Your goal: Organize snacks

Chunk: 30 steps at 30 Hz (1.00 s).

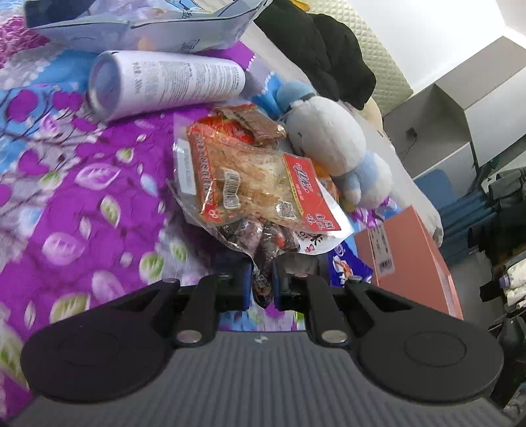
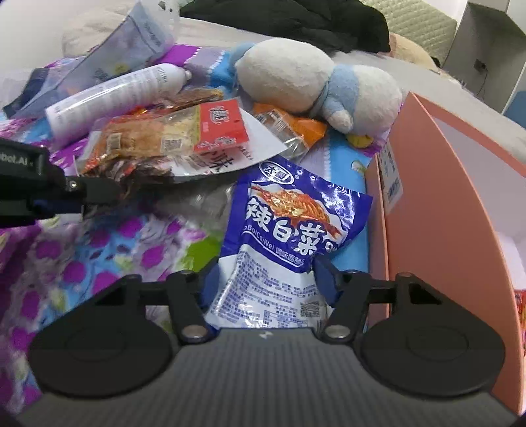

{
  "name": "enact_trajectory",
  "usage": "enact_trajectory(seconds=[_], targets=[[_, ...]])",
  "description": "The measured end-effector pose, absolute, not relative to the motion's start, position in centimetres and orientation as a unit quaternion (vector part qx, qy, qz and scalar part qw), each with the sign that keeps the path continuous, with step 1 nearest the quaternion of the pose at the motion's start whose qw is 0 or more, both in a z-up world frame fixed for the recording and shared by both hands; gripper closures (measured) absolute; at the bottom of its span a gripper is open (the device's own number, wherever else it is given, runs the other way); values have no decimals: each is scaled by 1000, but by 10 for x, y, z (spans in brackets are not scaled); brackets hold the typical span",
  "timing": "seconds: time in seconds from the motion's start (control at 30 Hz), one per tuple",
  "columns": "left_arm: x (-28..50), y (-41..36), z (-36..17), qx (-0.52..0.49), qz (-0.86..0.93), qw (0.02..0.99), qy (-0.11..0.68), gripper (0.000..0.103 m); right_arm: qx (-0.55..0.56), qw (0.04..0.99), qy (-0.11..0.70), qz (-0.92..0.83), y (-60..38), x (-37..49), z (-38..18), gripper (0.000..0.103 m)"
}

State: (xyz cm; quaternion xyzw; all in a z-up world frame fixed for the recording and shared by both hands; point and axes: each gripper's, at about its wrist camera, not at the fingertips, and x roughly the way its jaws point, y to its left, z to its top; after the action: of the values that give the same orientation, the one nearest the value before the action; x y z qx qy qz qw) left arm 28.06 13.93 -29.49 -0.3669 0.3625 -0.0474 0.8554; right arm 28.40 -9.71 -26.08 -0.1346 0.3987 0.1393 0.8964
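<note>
From the left wrist, we see the left gripper point(image 1: 263, 279) low over a purple floral bedspread point(image 1: 82, 203), its jaws pinching the near end of a dark sausage packet point(image 1: 263, 243) that trails from a heap of snacks. On top of that heap, just behind the pinched packet, lies a clear red-labelled snack bag point(image 1: 250, 177). Our landmark, the salmon-pink box point(image 1: 414, 256), stands to the right of the heap, and a corner of a blue noodle snack bag point(image 1: 345, 266) shows between the heap and the box. A white and blue plush toy point(image 1: 332, 141) lies just behind the box and touches the heap's far side. Farther from the box, to the left, a white bottle point(image 1: 164, 82) lies on its side, with a pale blue pouch point(image 1: 148, 23) behind it.

From the right wrist, we look down the right gripper point(image 2: 266, 279). Its jaws stand partly spread with the lower end of the blue noodle snack bag point(image 2: 289, 230) between them; whether the pads press on it we cannot tell. The bag lies just left of the salmon-pink box point(image 2: 437, 203), whose open white inside faces right. The left gripper point(image 2: 95, 193) comes in from the left edge, well away from the box, its tips at the near edge of the heap under the clear red-labelled snack bag point(image 2: 171, 134). The plush toy point(image 2: 315, 78) rests behind the box's near corner; the white bottle point(image 2: 115, 95) lies far left of it.
</note>
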Motion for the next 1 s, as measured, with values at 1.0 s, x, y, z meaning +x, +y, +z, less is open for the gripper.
enact_trajectory(seconds=[1.0], targets=[[84,81,-262,-297,-23,851,432,88,-149,883,401,192,-139,120,-241,46]])
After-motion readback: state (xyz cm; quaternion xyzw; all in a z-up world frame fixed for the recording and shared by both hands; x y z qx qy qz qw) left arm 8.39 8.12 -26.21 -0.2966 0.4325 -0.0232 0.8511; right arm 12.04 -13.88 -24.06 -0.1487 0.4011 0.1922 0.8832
